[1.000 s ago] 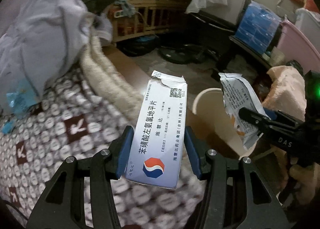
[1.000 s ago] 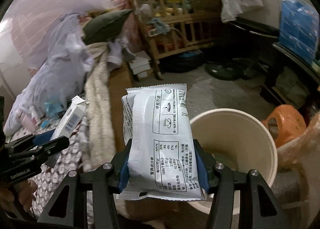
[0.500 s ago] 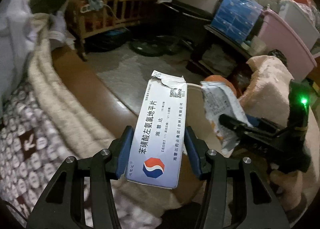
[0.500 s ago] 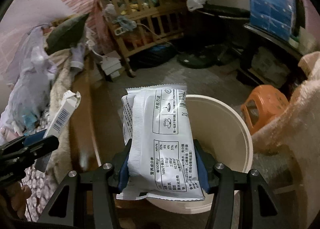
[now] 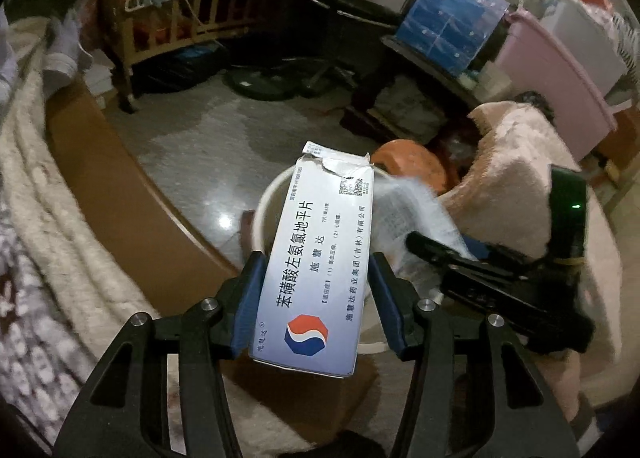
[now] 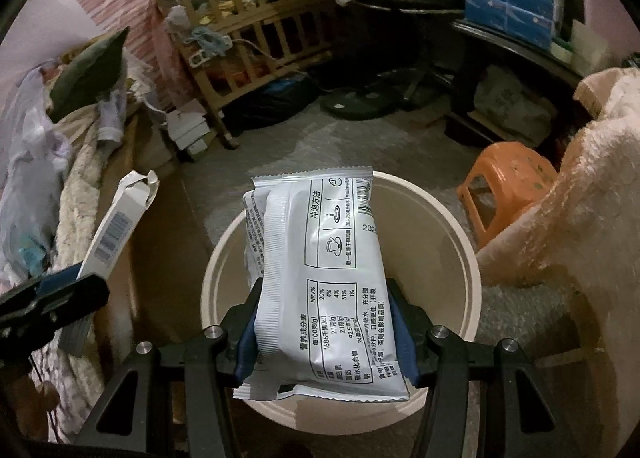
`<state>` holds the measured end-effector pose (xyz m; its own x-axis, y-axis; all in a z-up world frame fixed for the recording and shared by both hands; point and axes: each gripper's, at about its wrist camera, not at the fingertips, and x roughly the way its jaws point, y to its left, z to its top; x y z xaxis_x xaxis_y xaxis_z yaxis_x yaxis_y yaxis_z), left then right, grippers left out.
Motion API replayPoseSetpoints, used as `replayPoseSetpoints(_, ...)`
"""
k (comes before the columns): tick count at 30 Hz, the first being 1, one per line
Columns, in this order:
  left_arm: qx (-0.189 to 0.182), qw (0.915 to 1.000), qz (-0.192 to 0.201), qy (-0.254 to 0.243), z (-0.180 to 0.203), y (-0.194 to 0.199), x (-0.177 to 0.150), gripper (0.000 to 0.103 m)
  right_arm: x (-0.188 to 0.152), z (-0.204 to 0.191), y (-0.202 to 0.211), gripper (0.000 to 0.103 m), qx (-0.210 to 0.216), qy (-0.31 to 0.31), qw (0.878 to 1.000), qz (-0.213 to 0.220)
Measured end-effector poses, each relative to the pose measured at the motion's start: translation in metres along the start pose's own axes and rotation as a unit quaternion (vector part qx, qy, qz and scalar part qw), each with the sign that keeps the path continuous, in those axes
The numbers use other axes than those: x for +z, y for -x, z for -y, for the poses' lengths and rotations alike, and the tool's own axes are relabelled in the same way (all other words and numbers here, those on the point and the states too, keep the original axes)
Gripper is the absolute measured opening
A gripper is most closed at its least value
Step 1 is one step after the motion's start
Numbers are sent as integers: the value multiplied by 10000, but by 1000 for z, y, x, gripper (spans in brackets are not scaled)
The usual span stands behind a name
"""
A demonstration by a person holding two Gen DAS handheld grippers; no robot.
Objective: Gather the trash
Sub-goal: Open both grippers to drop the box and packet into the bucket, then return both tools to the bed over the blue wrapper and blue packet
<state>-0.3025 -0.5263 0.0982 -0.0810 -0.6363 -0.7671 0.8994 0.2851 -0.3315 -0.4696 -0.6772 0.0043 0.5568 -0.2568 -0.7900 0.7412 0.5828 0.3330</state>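
I have both hands loaded over the bin. My left gripper has its blue pads pressed on the two long sides of a torn medicine box, jaws about half apart, the box's long axis running up the frame away from me with the ripped flap at the far end. My right gripper is clamped the same way on a silver sachet packet, its length also pointing up the frame. The cream bucket that I take to be the trash bin sits on the floor in the lower centre of the right wrist view, and the packet hangs right across its open mouth, so the right hand looks the nearer of the two, apparently already above the opening. In the left wrist view only a sliver of the bucket's rim shows behind the box, at centre, with the right gripper and its blurred packet just to the right of it; in the right view the box sits at the left edge, outside the rim. So I judge the left hand needs to come further toward the bucket before letting go, while the right could drop now. An orange stool stands just beyond the bucket.
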Motion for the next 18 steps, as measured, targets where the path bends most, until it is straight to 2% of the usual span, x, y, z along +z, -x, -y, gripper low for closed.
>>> replayPoseSetpoints(1,-42,10000,-14,11,0,-1,1,54,0,2,-1,57,-33,-50,10000,-15)
replayPoseSetpoints(2,-69,10000,-19,18,0,-1,1,60,1,3,-2,66,-53,-105,9999,-34)
replayPoseSetpoints(4,-105,9999,25,33,0,0,1,64,1,6,-1,71,17,-199,9998,-2)
replayPoseSetpoints(10,29,9999,61,114,-11,13,-4,65,-2,0,0,71,127,-178,9997,-59)
replayPoseSetpoints(18,738,9964,291,300,-45,44,-20,65,-2,-42,8,71,346,272,9990,36)
